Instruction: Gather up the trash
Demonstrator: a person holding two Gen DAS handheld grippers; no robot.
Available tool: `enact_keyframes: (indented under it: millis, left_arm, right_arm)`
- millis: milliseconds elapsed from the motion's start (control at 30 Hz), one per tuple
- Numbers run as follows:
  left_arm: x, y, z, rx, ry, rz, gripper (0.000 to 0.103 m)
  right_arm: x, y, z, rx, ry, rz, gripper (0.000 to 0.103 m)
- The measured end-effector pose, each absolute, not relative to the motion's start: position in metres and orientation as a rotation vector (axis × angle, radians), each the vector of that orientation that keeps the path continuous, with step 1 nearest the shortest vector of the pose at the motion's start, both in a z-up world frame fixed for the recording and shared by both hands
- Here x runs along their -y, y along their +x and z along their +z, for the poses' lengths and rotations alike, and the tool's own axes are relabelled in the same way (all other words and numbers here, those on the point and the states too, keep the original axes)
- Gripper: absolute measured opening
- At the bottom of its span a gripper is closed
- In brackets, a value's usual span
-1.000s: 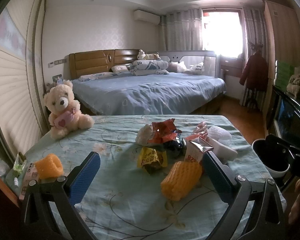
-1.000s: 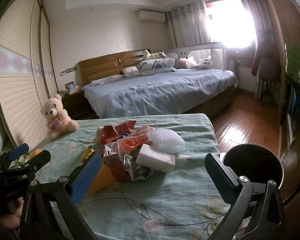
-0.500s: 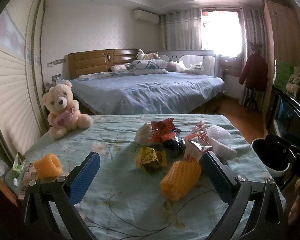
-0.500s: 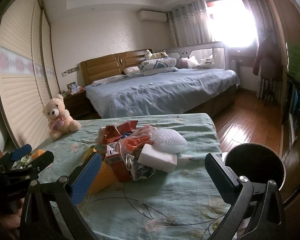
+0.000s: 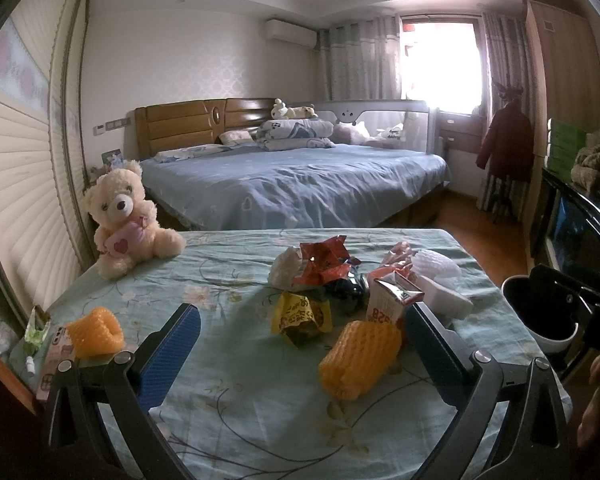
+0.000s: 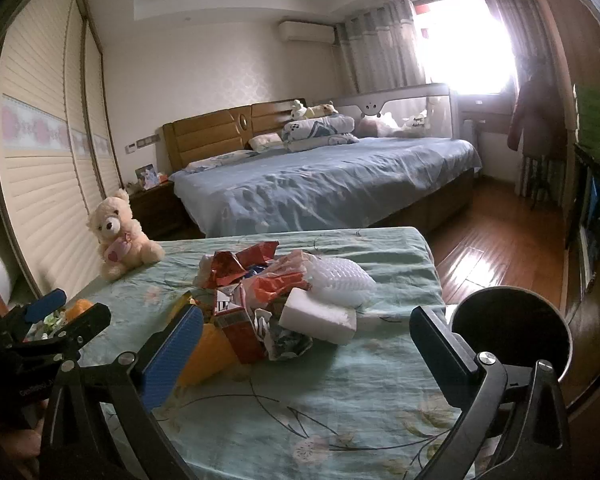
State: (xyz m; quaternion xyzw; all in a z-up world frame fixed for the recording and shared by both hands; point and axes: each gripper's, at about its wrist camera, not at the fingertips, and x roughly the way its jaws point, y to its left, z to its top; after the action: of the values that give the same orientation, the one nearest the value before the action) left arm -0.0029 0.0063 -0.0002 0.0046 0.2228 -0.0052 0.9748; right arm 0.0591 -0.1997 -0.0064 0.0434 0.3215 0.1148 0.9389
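Collection is not yet starting. The heap of crumpled wrappers, cartons and foam netting (image 5: 352,292) is lying untouched on the floral-clothed table (image 5: 240,408); the round dark-lined bin (image 6: 512,324) appears empty. Left gripper (image 5: 300,344) and right gripper (image 6: 306,344) are both hovering spread, gripping nothing.

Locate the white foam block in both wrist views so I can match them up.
Left wrist: the white foam block lies right of centre, behind the milk carton, partly hidden.
Right wrist: it lies at centre, at the pile's near edge, in full view.
Shared landmark: the teddy bear sits at the table's far left in both.
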Motion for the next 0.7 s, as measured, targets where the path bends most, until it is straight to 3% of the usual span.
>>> enact_keyframes:
  millis: [700]
  left_arm:
    - [-0.0072, -0.003, -0.0015, -0.452, 0.008, -0.012, 0.102]
  right_arm:
    - [0.1982, 0.0589, -0.0068, -0.659, 0.089, 0.236, 0.103]
